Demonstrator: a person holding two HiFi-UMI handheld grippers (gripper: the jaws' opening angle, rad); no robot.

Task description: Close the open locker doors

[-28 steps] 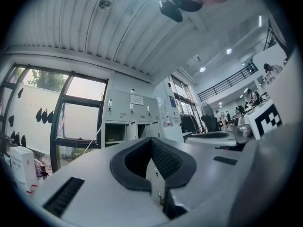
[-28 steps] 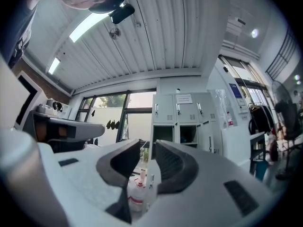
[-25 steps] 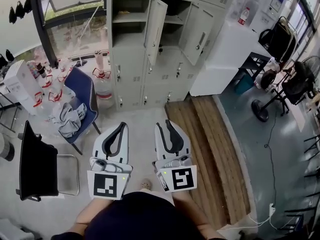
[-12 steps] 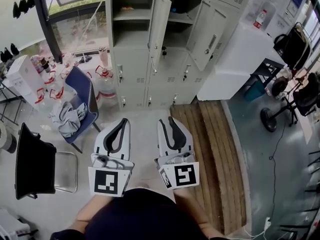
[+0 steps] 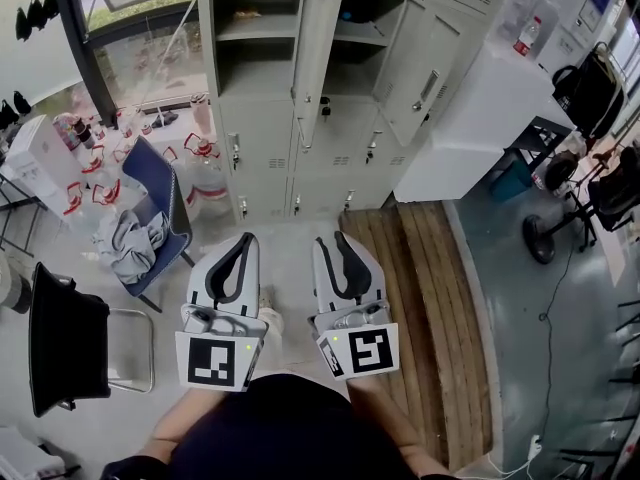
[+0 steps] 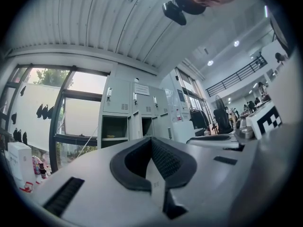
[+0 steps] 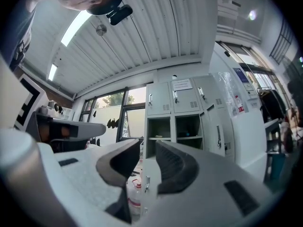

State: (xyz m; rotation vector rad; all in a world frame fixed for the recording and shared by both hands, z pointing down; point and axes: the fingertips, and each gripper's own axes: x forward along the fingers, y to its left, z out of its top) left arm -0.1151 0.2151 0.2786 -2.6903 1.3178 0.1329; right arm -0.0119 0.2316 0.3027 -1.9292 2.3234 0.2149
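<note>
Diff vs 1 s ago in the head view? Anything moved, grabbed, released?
The person has closed in on the grey metal lockers, which now look larger in the head view. Nothing was taken hold of or let go. Unchanged: the left-hand open door and right-hand open door still stand open, untouched. The left gripper stays shut and the right gripper partly open, both empty.

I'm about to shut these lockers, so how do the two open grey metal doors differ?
The left grey metal locker door juts straight out, nearly edge-on; the right grey metal locker door is swung further round, showing its broad face. The left door stands between the two open compartments, the right door beyond them. Both are tall and open.
</note>
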